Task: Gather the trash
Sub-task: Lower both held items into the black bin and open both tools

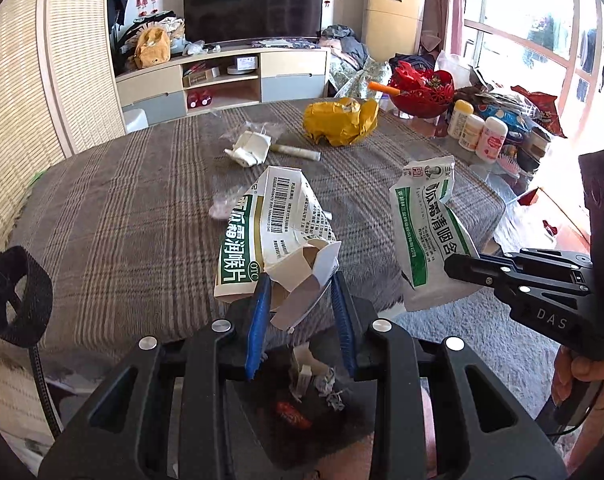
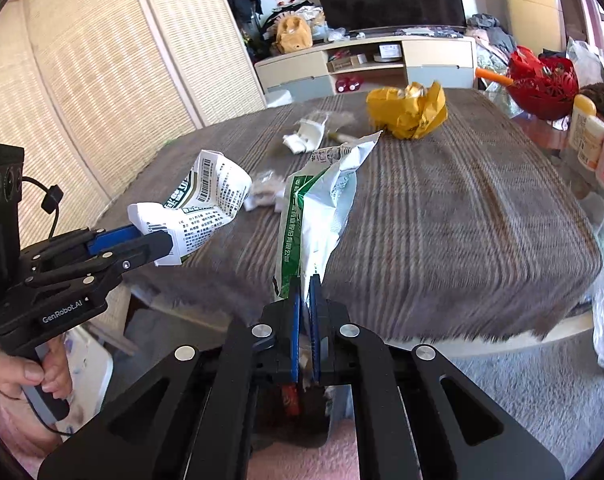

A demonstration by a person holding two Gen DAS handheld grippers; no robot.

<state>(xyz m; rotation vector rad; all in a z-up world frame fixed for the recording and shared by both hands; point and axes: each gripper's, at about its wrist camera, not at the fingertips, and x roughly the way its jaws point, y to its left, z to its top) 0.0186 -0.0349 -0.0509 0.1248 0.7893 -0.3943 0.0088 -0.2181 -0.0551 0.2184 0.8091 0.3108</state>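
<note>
The left claw (image 1: pixel 302 280) is clenched on a crumpled white-and-green medicine box (image 1: pixel 274 232), its blue pads (image 1: pixel 258 312) pressing the torn flap end; the box hangs in the air above the near edge of the counter (image 1: pixel 122 208), which is draped in a brown plaid cloth. The right claw (image 2: pixel 305 280) is clamped tight on the bottom edge of a white-and-green lozenge pouch (image 2: pixel 321 204), also lifted off the cloth; the pinched strip of the pouch is hidden between the pads.

Below both claws sits a dark bin (image 1: pixel 302 412) with a red wrapper and scraps of paper inside, but the claw bodies cover most of it and its rim cannot be made out.

Left on the counter are a crumpled yellow bag (image 1: pixel 339 122), a torn white carton (image 1: pixel 252 150) and a thin paper-wrapped stick (image 1: pixel 298 153) just beside it. A pale crumpled scrap (image 2: pixel 266 194) lies near the middle, blurred and partly hidden behind the held box in the left view. The counter's right edge carries 3 small bottles (image 1: pixel 477 130) and a red basket (image 1: pixel 421 90), cut off by clutter.
</note>
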